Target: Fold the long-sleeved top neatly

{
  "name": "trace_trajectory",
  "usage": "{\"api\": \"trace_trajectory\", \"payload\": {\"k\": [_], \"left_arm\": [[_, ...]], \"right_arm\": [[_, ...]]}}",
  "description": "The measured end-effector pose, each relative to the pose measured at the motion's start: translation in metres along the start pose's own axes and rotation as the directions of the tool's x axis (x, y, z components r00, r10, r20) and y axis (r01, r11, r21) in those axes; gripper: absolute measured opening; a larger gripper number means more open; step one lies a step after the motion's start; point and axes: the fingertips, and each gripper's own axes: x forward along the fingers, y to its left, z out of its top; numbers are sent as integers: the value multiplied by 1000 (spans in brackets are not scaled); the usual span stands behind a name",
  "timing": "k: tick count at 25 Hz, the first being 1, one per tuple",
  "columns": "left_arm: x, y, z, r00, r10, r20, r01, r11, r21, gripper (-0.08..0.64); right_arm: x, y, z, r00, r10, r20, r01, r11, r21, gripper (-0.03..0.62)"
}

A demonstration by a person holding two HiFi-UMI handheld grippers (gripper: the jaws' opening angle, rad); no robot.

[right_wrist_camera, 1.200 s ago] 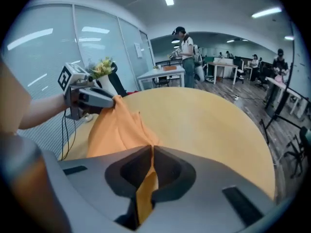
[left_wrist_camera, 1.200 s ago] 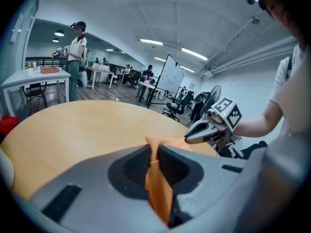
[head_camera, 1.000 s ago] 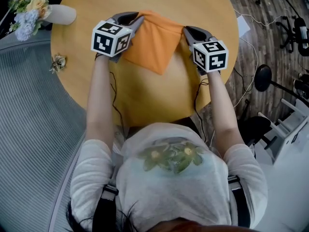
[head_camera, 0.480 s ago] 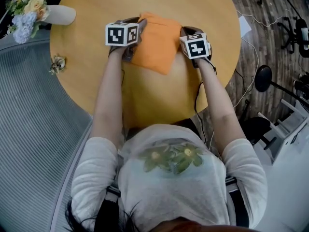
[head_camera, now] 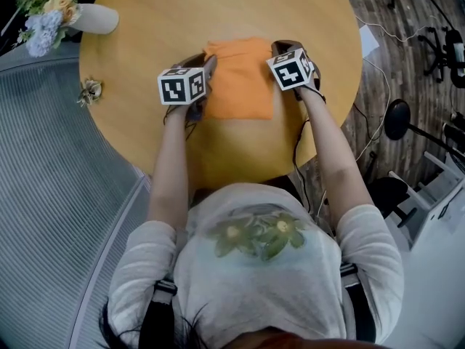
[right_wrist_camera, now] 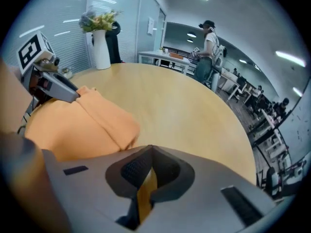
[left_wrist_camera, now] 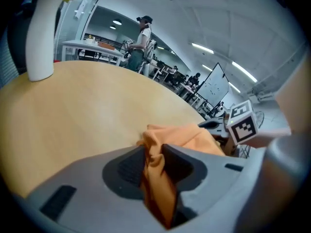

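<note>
— Where's the top (head_camera: 240,78)?
— Folded on the table (head_camera: 145,35), between both grippers. The right gripper (right_wrist_camera: 148,152) clamps its edge. The left gripper (left_wrist_camera: 154,149) has just been opening, with cloth between its jaws, seemingly loose.
— Risk?
— Cloth snagging there as it withdraws would drag the fold open.

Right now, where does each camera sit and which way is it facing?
Head view: on the person's head, steeply down onto table, top, forearms, left gripper, right gripper.
Left gripper view: on the left gripper, across the table toward the vase; jaws have just been opening, top between them.
Right gripper view: on the right gripper, across the table; jaws shut on the top.
Shared: both gripper views show the vase and the other gripper.
</note>
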Motion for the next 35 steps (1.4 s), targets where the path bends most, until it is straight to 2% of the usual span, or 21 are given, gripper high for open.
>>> {"api": "trace_trajectory", "payload": {"k": [2, 3, 5, 6, 8, 11, 13, 15, 16, 18, 20, 22, 24, 26, 29, 32, 35], "left_arm": [[-18, -2, -26, 1000, 1, 7, -1, 997, -78, 114], [-26, -3, -37, 1000, 1, 17, 2, 991, -133, 114], [-40, -5, -54, 999, 10, 52, 3, 974, -227, 114], [-46, -5, -58, 997, 20, 76, 0, 968, -252, 114], [-58, -5, -56, 990, 46, 132, -11, 967, -256, 117], [-81, -8, -37, 973, 69, 220, -13, 969, -247, 127], [-98, -13, -25, 961, 78, 265, -27, 981, -194, 127], [-106, -25, -23, 963, 78, 257, -67, 996, -53, 127], [-104, -30, -27, 970, 78, 229, -87, 996, 33, 127], [-90, -35, -43, 984, 99, 145, -126, 974, 187, 127], [-70, -28, -55, 987, 145, 70, -159, 943, 294, 127], [-56, -20, -59, 985, 169, 22, -166, 928, 334, 127], [-51, -16, -56, 986, 168, 11, -161, 928, 337, 127], [-57, -15, -46, 987, 158, 42, -163, 936, 312, 127], [-88, -18, -28, 980, 137, 145, -163, 970, 183, 127], [-128, -23, -15, 954, 129, 271, -145, 989, 37, 127], [-163, -34, -12, 919, 139, 370, -128, 990, -53, 126]], "right_arm": [[-3, 5, -5, 1000, 6, 16, -5, 999, -46, 18], [-5, 8, -9, 1000, 23, 21, -23, 999, -38, 18], [-13, 14, -15, 998, 60, 28, -61, 998, 27, 20], [-21, 16, -15, 997, 65, 44, -67, 996, 65, 20], [-44, 21, -7, 992, 50, 116, -64, 990, 123, 20], [-89, 40, 12, 965, 56, 256, -99, 982, 160, 20], [-111, 65, 19, 941, 114, 319, -164, 977, 133, 20], [-117, 88, 19, 930, 161, 330, -196, 977, 78, 20], [-114, 95, 18, 933, 163, 320, -188, 981, 49, 20], [-99, 98, 14, 948, 138, 285, -144, 990, -1, 20], [-77, 93, 11, 971, 111, 213, -105, 994, -42, 20], [-56, 88, 6, 987, 93, 129, -84, 994, -70, 20], [-47, 86, 6, 990, 100, 98, -96, 994, -47, 20], [-53, 83, 9, 985, 127, 118, -132, 991, 35, 20], [-83, 73, 15, 970, 139, 198, -173, 971, 165, 20], [-126, 65, 22, 946, 122, 301, -196, 953, 230, 21], [-167, 67, 22, 918, 101, 384, -217, 938, 270, 21]]}}
